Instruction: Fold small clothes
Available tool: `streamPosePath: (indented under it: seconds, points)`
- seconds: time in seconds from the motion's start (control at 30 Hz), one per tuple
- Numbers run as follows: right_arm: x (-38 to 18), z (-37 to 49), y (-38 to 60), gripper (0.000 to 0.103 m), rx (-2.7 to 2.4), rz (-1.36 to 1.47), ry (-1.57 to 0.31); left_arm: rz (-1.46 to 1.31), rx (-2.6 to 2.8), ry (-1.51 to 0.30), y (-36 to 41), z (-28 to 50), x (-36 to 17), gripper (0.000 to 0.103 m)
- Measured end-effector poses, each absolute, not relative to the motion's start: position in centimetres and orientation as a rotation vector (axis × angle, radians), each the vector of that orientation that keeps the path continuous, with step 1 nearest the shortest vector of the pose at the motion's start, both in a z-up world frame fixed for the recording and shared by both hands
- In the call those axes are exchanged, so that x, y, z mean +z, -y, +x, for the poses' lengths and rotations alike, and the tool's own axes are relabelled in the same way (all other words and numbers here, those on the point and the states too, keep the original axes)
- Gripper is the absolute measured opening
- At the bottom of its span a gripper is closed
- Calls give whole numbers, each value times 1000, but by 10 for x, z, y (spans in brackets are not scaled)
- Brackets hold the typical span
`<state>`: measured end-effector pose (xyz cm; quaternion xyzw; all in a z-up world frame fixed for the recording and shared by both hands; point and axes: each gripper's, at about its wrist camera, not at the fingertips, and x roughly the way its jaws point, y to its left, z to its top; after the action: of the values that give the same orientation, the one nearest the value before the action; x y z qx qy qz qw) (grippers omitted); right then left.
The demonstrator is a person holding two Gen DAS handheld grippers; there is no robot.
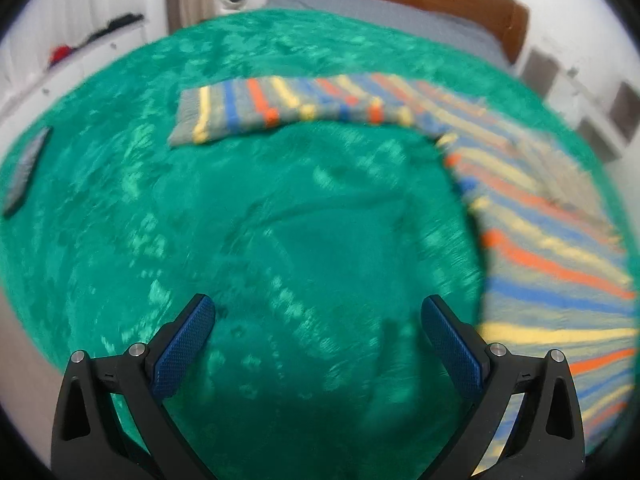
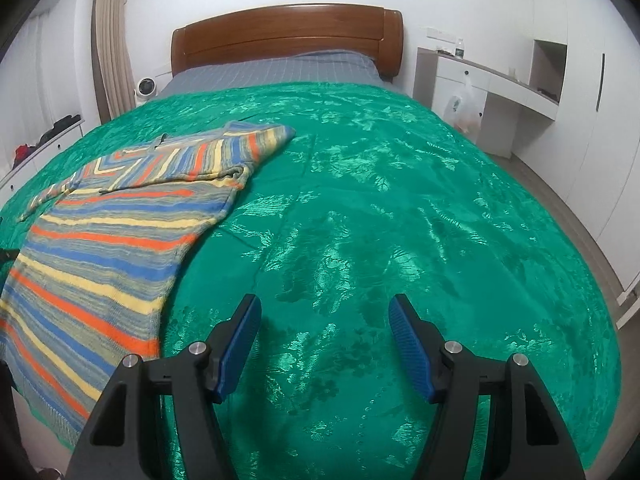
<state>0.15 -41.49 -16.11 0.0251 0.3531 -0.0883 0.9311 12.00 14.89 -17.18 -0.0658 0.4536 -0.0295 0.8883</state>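
My biggest risk is the slick green cover [image 2: 380,208]: dragging the sweater [image 2: 104,240] could bunch it and undo the right sleeve already folded across the chest; the left sleeve [image 1: 248,110] lies out flat. The sweater sits between my claws. My left claw [image 1: 318,344] and right claw [image 2: 325,344] both hover spread wide, holding nothing.

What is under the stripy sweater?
The stripy sweater lies on the shiny green bedspread, which shows all around it. Anything else beneath the sweater is covered.

Left tool [image 1: 318,312] gapes over bedspread [image 1: 280,220] — sweater [image 1: 540,240] beside.
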Motion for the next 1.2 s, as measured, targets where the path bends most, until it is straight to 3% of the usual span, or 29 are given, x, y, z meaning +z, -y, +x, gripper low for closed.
streamPosePath:
  seconds: [0.17,0.3,0.6,0.63,0.7,0.73,0.77,0.97,1.2]
  points:
    - [-164,4,418,66,-179,67,-737,-292,-77,-855,-208,168,-117,102]
    - [-164,4,419,66,-180,73,-737,-408,5,-937,-264,226,-121,101]
    - [-168,7,420,66,-182,73,-765,-447,49,-1061,-267,270,-165,76]
    - [-168,8,420,66,-182,73,-768,-441,45,-1067,-263,272,-168,71]
    - [-170,9,420,66,-180,76,-773,-397,68,-1090,-253,276,-177,49]
    - [-170,9,419,66,-179,77,-774,-370,85,-1091,-252,276,-177,18]
    - [-170,9,419,66,-177,78,-774,-352,83,-1085,-249,276,-176,6]
    - [-169,8,417,66,-159,93,-760,-165,-1,-935,-197,275,-106,5]
    - [-171,8,420,66,-138,140,-756,37,-351,-758,-44,265,-5,5]
